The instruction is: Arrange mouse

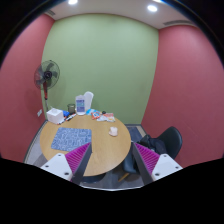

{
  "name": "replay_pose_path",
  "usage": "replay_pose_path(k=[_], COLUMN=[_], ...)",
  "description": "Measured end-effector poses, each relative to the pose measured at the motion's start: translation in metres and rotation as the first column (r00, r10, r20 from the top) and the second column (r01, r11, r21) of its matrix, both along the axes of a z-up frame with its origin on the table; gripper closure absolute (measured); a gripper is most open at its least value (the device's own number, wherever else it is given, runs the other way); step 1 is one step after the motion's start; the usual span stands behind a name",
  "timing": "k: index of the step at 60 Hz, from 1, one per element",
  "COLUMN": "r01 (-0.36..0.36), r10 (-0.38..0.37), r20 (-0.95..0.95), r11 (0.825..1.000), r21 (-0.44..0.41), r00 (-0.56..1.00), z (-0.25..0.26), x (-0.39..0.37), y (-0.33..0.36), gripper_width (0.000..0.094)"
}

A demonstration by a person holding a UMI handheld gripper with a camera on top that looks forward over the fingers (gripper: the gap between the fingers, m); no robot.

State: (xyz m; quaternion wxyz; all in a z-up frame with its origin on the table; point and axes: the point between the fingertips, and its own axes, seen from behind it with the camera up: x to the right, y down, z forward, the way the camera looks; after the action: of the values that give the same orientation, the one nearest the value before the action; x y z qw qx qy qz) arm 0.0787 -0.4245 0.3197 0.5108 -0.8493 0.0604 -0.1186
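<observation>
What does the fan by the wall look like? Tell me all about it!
The fan is a dark standing fan with a round caged head on a thin upright pole. It stands on the floor by the pink wall, near where it meets the green wall, behind the round wooden table. Its head faces into the room. Whether it is spinning cannot be told. Nothing seems to touch it.

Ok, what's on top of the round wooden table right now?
On the table: a blue patterned mat, a white box, a white jug, a small white mouse. The open hand-held gripper hides the near edge.
</observation>
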Motion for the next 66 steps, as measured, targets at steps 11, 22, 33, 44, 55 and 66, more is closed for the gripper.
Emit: replay_pose_path(k=[11, 22, 33, 44, 55, 66], r01=[0.008, 0.008, -0.012, -0.073, -0.089, -0.106], r10=[-0.01, -0.022, -0.012, 0.05, 0.057, 0.064], r20=[-0.034, -0.082, -0.1, -0.111, -0.141, -0.168], r11=[0.998, 0.987, 0.971, 0.973, 0.968, 0.961], r21=[-0.06, -0.16, -0.237, -0.22, -0.236, -0.254], r00=[0.999, 0.996, 0.995, 0.993, 0.988, 0.984], z=[-0.029, -0.091, -0.154, -0.209, -0.267, -0.315], x=[0.019, 0.045, 0.084, 0.12, 0.142, 0.155], y=[0.016, 0.051, 0.128, 0.25, 0.352, 0.413], gripper_width=[0.0101, 0.0103, 0.0098, 0.01, 0.0101, 0.0104])
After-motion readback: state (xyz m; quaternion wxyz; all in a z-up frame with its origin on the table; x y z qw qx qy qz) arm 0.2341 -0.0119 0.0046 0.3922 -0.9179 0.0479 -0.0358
